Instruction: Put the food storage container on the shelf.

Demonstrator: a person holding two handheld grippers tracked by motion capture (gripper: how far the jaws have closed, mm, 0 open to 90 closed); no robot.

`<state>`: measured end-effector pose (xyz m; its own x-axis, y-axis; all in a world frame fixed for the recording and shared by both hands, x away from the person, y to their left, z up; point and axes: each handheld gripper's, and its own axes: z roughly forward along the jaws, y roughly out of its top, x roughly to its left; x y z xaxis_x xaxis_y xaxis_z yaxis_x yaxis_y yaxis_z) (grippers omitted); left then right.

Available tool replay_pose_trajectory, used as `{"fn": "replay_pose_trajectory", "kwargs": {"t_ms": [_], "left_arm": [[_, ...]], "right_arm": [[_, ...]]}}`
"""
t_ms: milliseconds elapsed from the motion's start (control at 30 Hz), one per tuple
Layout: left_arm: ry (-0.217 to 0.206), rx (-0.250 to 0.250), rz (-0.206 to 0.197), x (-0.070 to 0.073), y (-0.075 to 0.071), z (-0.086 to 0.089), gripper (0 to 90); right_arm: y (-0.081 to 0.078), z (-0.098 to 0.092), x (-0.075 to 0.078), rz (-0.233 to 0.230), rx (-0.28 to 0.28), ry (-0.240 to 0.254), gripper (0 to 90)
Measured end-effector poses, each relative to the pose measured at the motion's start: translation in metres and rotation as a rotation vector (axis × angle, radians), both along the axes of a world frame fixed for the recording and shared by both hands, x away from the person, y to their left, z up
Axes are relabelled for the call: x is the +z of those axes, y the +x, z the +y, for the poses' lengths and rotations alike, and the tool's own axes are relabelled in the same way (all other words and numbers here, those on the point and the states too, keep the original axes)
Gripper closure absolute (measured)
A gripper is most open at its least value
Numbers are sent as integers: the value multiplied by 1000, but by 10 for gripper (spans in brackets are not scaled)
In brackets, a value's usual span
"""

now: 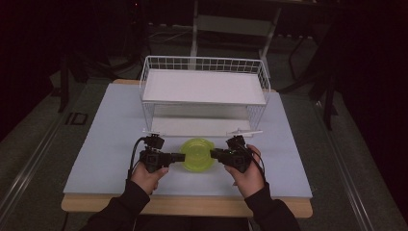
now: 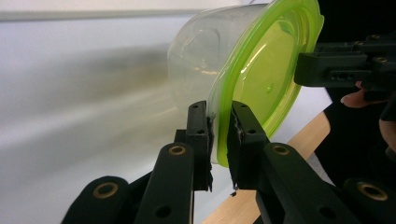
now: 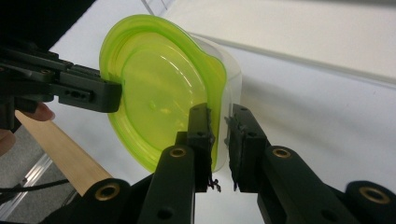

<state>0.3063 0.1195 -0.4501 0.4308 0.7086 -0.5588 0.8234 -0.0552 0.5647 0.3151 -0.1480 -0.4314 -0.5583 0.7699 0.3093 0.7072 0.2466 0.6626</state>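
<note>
Your left tongs [image 1: 179, 157] were clamped on the lidded container's [image 1: 197, 154] green rim at its left edge, and your right tongs [image 1: 214, 154] gripped the opposite edge. It hung squarely between them above the desk [image 1: 110, 144], lid up, round with no long axis. The wire shelf [image 1: 204, 94] stood just beyond, its lower opening facing you.
</note>
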Motion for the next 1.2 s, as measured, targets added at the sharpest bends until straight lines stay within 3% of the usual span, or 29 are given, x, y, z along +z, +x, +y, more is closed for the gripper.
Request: {"fn": "replay_pose_trajectory", "kwargs": {"t_ms": [300, 500, 600, 800, 1067, 1200], "left_arm": [[-2, -2, -27, 25, 3, 1, 812], [-39, 1, -47, 41, 7, 3, 812], [-58, 0, -58, 50, 11, 4, 812], [-94, -3, -52, 63, 22, 6, 812], [-107, 12, -59, 87, 37, 9, 813], [-75, 22, -82, 101, 44, 8, 812]], "right_arm": [[0, -2, 25, -56, 0, 22, 800], [1, -4, 48, -92, 2, 42, 801], [2, -4, 51, -101, 0, 45, 801], [11, -7, 70, -116, -6, 76, 803], [28, -4, 94, -130, -9, 88, 803], [35, -1, 104, -147, -20, 79, 802]]}}
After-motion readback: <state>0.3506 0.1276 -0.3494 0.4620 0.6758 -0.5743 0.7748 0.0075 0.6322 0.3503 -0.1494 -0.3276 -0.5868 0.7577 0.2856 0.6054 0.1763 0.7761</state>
